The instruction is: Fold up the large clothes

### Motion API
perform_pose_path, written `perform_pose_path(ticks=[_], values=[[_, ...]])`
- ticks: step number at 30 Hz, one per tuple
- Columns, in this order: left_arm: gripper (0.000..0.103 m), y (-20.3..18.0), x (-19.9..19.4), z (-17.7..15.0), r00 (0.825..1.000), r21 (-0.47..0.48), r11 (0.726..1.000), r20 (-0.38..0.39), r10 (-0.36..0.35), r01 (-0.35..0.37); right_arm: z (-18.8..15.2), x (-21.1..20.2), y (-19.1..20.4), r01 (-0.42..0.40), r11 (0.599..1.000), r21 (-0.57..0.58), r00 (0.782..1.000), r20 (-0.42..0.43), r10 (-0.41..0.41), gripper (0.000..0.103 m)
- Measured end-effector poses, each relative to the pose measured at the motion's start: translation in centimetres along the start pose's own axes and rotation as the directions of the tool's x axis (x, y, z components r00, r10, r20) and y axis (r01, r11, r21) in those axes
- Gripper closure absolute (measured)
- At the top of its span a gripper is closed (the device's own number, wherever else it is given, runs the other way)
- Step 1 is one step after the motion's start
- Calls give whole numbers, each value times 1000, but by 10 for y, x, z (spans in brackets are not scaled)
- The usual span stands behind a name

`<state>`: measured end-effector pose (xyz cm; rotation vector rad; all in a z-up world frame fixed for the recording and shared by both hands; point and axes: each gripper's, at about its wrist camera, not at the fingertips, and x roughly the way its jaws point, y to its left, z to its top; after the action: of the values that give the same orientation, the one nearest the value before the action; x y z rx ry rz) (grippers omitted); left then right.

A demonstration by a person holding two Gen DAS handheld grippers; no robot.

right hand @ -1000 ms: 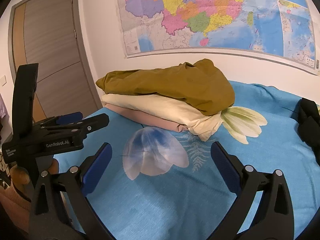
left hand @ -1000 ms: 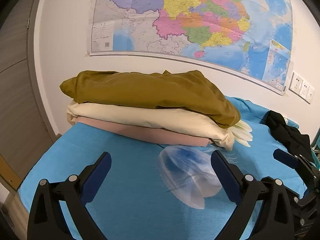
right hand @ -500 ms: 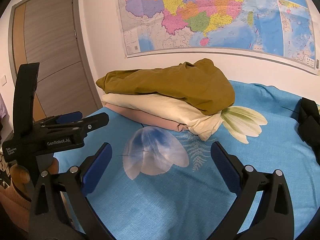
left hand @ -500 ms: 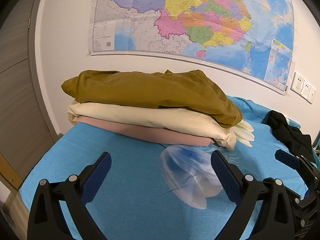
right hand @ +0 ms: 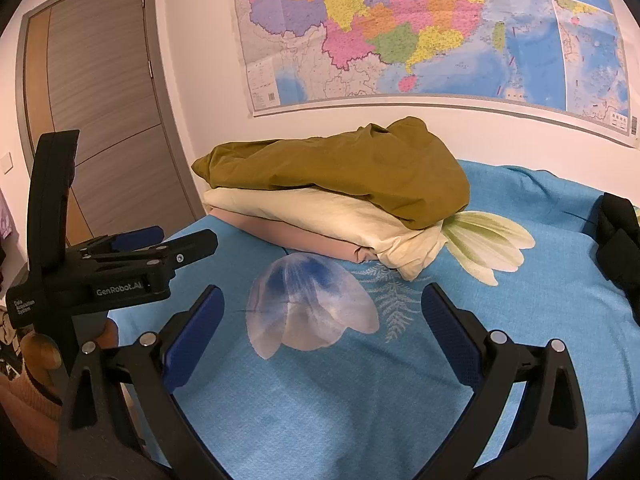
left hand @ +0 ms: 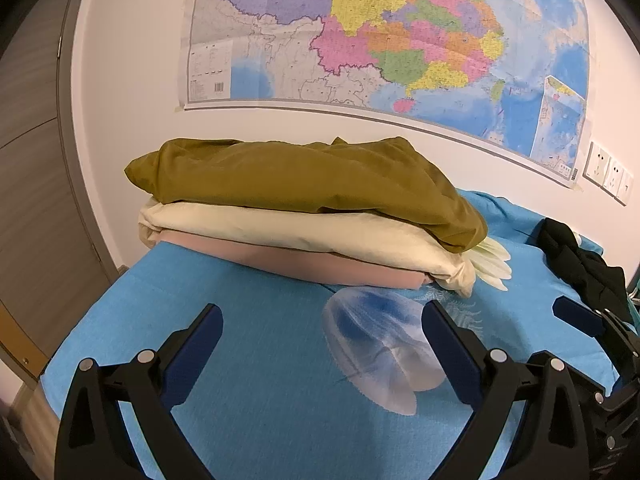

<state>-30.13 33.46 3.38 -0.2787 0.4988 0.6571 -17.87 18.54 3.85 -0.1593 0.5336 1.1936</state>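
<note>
A stack of three folded garments lies at the far side of the blue bed: an olive one (left hand: 304, 176) (right hand: 340, 168) on top, a cream one (left hand: 304, 228) (right hand: 320, 212) under it, a pink one (left hand: 304, 260) (right hand: 288, 236) at the bottom. A crumpled black garment (left hand: 580, 260) (right hand: 618, 236) lies at the right. My left gripper (left hand: 320, 340) is open and holds nothing, well short of the stack. My right gripper (right hand: 322, 324) is open and holds nothing too. The left gripper's body (right hand: 120, 268) shows at the left of the right wrist view.
The blue bedspread (left hand: 248, 360) (right hand: 440, 380) has printed flower patterns. A wall with a large map (left hand: 400, 32) (right hand: 440, 28) rises right behind the stack. A grey door (right hand: 96, 100) stands at the left, wall sockets (left hand: 608, 176) at the right. The bed's left edge drops off.
Almost nothing: the left wrist view has drifted slightly, so the stack sits a touch further right. Both grippers stay open.
</note>
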Motion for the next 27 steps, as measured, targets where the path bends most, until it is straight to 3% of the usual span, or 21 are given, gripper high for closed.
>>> perform_pose_path(ticks=[27], values=[[7,0,1,-2,1000,-3,1000,-8,-4,3,0,2,3,-4,1000,6,1000,-3,4,6]])
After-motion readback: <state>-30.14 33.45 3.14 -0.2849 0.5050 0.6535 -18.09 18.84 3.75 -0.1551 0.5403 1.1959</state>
